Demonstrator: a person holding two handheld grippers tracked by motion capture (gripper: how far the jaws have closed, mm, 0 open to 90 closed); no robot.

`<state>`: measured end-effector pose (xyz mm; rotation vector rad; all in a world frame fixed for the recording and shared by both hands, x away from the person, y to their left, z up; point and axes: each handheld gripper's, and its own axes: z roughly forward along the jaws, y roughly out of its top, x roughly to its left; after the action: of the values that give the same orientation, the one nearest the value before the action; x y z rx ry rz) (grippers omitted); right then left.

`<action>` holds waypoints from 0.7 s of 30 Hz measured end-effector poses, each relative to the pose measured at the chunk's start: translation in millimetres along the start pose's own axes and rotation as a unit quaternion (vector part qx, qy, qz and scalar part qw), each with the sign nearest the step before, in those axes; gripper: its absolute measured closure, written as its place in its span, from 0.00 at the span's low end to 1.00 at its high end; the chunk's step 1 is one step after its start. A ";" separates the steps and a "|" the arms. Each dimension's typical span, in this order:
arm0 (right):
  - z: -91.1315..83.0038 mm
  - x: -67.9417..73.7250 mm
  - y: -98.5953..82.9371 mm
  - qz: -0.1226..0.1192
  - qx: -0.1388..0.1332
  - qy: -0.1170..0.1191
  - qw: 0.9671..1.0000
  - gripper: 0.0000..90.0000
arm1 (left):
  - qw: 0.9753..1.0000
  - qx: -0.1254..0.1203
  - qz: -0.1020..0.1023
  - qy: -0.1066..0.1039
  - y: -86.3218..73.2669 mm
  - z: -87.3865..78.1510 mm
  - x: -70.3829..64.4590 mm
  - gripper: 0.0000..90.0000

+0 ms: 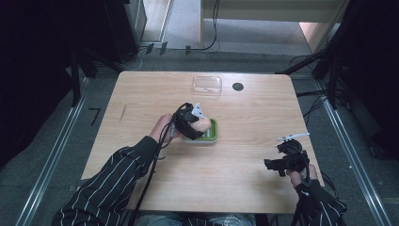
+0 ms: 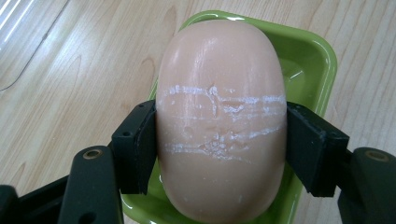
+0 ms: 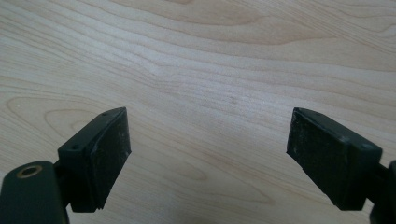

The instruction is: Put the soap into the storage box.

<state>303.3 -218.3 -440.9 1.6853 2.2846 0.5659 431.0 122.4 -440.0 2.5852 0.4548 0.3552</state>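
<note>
- Two jaws of left gripper [image 2: 219,144] clamped across short sides of soap bar [image 2: 222,116], long axis running away, over green dish [image 2: 322,60].
- Right gripper [image 3: 208,154] wide, holding nothing, well apart.

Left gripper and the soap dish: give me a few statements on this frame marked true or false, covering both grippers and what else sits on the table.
1. The left gripper is shut on the peach soap bar, one jaw on each side. True.
2. The soap bar is over a blue dish. False: the dish is green.
3. The right gripper holds a sponge. False: its jaws stand wide apart over bare wooden table, holding nothing.
4. A clear plastic lid lies on the table beyond the dish. True.
5. The soap bar has whitish scuff lines across its middle. True.
6. The right gripper is beside the dish, touching it. False: in the high view it is off near the table's near right corner, apart from the dish.
</note>
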 end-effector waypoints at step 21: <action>-0.4 0.9 -0.1 0.001 0.001 0.001 1.000 0.16 | 1.000 -0.001 -0.012 -0.002 -3.4 5.9 0.5 0.37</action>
<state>302.8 -217.6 -440.6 1.6882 2.2860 0.5654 432.5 123.0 -446.7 2.5758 0.4827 0.3409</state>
